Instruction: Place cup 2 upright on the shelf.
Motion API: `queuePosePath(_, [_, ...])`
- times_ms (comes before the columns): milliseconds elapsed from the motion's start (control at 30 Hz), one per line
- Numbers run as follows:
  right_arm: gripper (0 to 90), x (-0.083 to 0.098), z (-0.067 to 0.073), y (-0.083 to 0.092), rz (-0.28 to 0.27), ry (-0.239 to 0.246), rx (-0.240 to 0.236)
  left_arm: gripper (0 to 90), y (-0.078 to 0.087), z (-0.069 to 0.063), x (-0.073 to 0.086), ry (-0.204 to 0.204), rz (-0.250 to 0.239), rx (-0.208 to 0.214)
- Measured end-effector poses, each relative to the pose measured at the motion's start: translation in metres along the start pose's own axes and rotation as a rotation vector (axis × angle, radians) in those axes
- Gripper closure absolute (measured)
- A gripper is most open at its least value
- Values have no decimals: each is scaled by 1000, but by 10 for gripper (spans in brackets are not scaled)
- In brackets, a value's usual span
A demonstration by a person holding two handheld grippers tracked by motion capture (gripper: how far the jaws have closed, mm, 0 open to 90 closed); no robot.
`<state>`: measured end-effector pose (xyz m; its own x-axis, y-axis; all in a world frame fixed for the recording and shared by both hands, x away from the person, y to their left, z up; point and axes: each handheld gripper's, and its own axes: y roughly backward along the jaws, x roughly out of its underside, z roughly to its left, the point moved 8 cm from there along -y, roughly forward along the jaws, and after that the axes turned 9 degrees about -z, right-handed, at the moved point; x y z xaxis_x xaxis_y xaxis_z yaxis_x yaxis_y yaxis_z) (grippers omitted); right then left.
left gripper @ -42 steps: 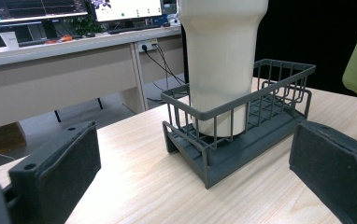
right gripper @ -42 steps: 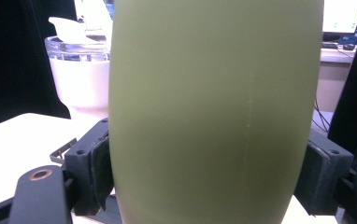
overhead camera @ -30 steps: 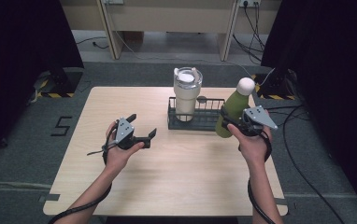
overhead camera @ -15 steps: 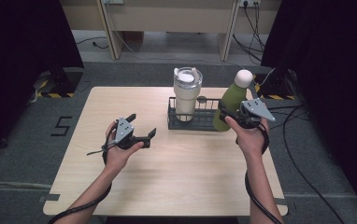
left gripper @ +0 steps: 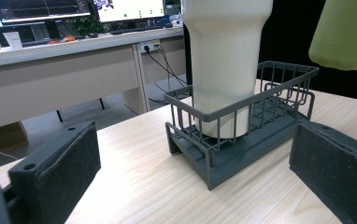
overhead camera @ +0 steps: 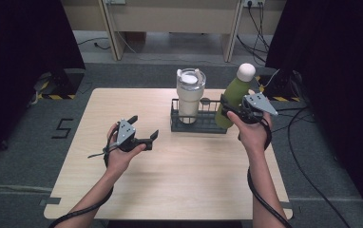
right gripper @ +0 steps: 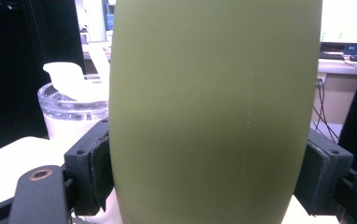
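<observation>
The right tool (overhead camera: pixel 228 110) is clamped on the green bottle (overhead camera: pixel 234 96), one pad (right gripper: pixel 97 175) on each flank of its body. The bottle hangs tilted at the right end of the rack (overhead camera: pixel 198 124), its white cap leaning away from the person, its base clear of the tabletop (overhead camera: pixel 179 185) as the left gripper view shows.

The smooth, rounded body could slide or swing between the pads, since the grip sits on its curved wall and the bottle leans. If it is meant for the free half of the rack, its base could catch the wire rim, or knock the tumbler (overhead camera: pixel 190 95) standing in the left half. A shove there could push the light rack across the tabletop.

The left tool (overhead camera: pixel 142 129) hovers with its jaws wide apart and nothing between them, aimed at the rack but well short of it, so it steadies nothing.

In the right gripper view the bottle blocks the rack and its base, so the drop point is out of sight there. The left gripper view cuts off the bottle's top and the tumbler's lid. How full the bottle is cannot be told.
</observation>
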<state>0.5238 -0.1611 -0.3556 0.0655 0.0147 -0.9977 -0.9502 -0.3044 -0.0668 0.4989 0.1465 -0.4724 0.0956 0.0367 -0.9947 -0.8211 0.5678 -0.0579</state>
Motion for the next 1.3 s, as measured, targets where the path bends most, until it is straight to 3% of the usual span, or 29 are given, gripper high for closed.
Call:
queuePosePath(900, [212, -20, -2, -31, -12, 2, 14, 11, 0, 1, -1, 2, -4, -1])
queuePosePath(1300, [212, -16, -1, -48, 12, 7, 18, 11, 0, 1, -1, 3, -4, -1])
